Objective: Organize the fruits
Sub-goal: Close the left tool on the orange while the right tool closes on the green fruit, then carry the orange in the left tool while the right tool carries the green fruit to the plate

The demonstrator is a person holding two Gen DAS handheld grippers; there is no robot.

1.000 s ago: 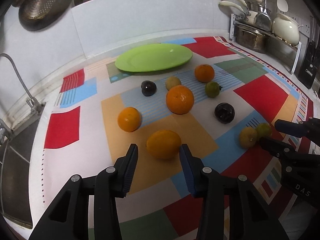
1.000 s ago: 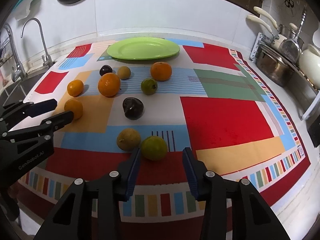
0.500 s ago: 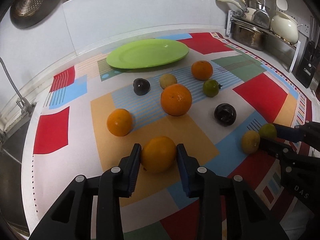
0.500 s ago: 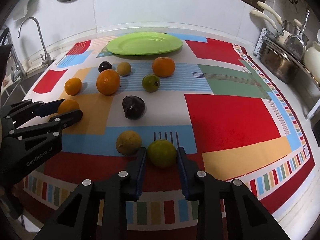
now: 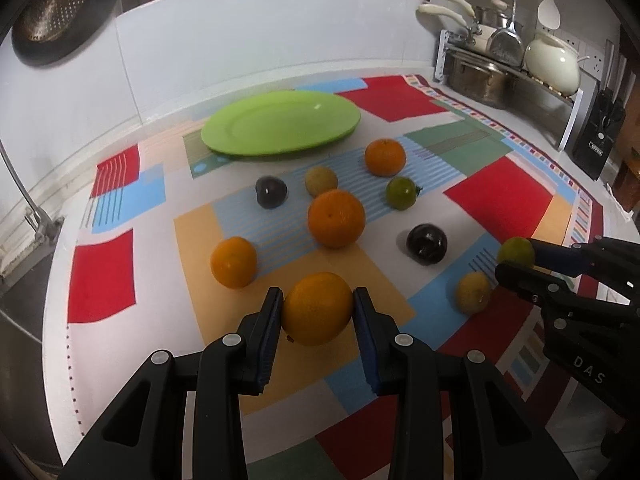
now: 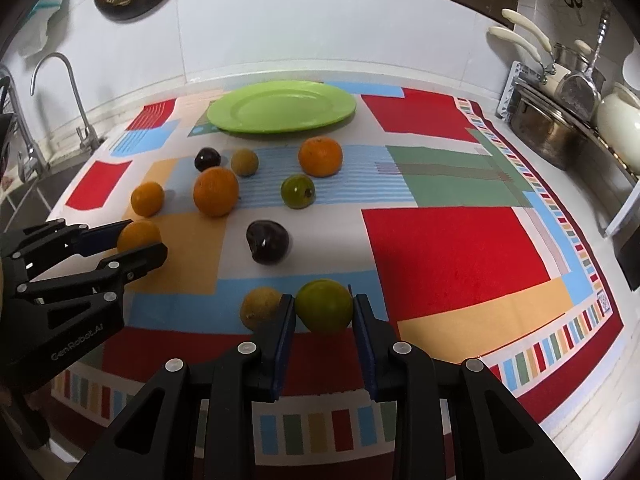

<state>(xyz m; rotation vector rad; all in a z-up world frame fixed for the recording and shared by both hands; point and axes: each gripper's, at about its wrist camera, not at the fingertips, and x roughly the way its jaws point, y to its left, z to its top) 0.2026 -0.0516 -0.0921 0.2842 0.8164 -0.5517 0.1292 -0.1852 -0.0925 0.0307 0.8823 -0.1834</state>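
My left gripper (image 5: 317, 310) is shut on an orange (image 5: 317, 308) at the near edge of the patterned cloth. My right gripper (image 6: 323, 306) is shut on a green citrus fruit (image 6: 324, 305); a yellowish fruit (image 6: 259, 307) lies touching its left finger. Both held fruits sit at cloth level. An empty green plate (image 5: 280, 122) lies at the back, also in the right wrist view (image 6: 280, 106). Loose oranges (image 5: 336, 218), dark plums (image 5: 426, 243) and small green fruits (image 5: 401, 193) lie between plate and grippers.
A sink and tap (image 6: 52, 92) lie at the left. A rack with pots (image 5: 480, 80) and a cream kettle (image 5: 554, 62) stands at the right. A colander (image 5: 52, 12) hangs on the back wall.
Both grippers moved forward around their fruits and closed: the left on the orange, the right on the green citrus.
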